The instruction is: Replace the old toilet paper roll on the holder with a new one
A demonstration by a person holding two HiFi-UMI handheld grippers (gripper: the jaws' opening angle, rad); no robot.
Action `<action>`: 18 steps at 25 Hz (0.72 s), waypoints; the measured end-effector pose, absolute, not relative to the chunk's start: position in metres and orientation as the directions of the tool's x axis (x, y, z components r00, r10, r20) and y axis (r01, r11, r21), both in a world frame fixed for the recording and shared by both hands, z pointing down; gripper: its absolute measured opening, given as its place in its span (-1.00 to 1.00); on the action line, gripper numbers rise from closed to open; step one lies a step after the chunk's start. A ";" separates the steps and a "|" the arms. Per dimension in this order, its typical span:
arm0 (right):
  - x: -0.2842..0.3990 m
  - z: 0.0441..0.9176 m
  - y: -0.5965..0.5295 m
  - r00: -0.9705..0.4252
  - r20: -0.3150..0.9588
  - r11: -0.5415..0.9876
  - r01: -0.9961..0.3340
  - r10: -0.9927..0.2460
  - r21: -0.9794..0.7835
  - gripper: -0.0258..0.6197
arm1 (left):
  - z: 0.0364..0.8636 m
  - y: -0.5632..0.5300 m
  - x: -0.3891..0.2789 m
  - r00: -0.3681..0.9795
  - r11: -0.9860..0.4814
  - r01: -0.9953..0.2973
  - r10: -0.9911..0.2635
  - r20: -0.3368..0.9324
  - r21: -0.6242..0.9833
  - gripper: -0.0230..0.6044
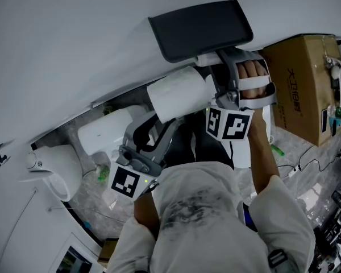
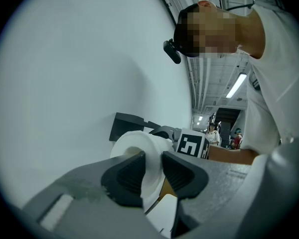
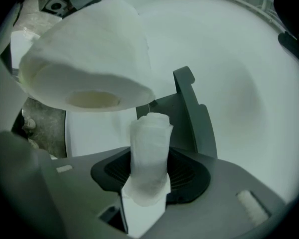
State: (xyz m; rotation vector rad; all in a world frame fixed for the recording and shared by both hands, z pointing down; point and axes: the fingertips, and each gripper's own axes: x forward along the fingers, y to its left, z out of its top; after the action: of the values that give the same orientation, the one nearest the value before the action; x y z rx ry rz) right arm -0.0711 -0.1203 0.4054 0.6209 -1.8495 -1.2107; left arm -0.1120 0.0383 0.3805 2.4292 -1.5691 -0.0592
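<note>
1. White paper fills the gap of the left gripper [image 2: 152, 172]. Its two dark pads pinch the wall of the new roll [image 2: 135, 146], one at the core opening and the other on the outer wrap. The paper hides how deep the inner pad reaches.
2. Just past that roll, the left gripper view shows the dark holder [image 2: 125, 126] on the wall [image 2: 65, 83], partly covered by the roll. To the right is the marker cube [image 2: 190, 146] of the other gripper.
3. The right gripper [image 3: 150, 174] clamps the old roll [image 3: 149, 143], a thin, squashed white stub standing up between its ribbed pads. The stub's lower end is cut off by the gripper body.
4. Up and to the left of those jaws, the new roll's end face and pale core fill the right gripper view. Straight beyond the stub stands the grey holder arm, with its foot hidden behind the stub.
5. The head view shows neither pair of jaws. The new roll covers the left gripper's tips. The right gripper's tips vanish behind its own frame and the hand [image 1: 253, 70] inside it. The old roll cannot be made out there.
6. Only the head view gives the wider setting. The holder's flat top plate sits just above both grippers. A cardboard box [image 1: 304, 78] stands to the right of the right gripper, and a toilet [image 1: 54, 169] lies to the left of the left gripper.
</note>
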 end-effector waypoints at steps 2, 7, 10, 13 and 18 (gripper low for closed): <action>-0.074 0.404 -0.118 -0.547 0.361 0.410 0.034 -0.756 0.911 -0.31 | 0.379 0.040 -0.113 0.418 -0.389 -0.893 -0.903 0.098 0.228 -0.53; -0.082 0.404 -0.112 -0.561 0.354 0.402 0.041 -0.748 0.915 -0.30 | 0.379 0.045 -0.117 0.410 -0.381 -0.896 -0.907 0.097 0.226 -0.53; -0.088 0.404 -0.109 -0.570 0.356 0.402 0.049 -0.741 0.914 -0.29 | 0.378 0.047 -0.121 0.402 -0.374 -0.899 -0.911 0.092 0.229 -0.53; -0.090 0.407 -0.105 -0.576 0.363 0.404 0.061 -0.733 0.913 -0.28 | 0.378 0.048 -0.121 0.398 -0.370 -0.901 -0.913 0.091 0.227 -0.53; -0.090 0.411 -0.103 -0.582 0.375 0.416 0.069 -0.722 0.907 -0.22 | 0.377 0.049 -0.121 0.394 -0.366 -0.902 -0.915 0.091 0.228 -0.53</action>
State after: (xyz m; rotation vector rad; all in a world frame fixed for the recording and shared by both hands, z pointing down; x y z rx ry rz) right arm -0.0899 -0.1029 0.4110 0.5579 -1.8713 -1.2478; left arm -0.1209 0.0495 0.3771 2.4120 -1.6061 -0.0739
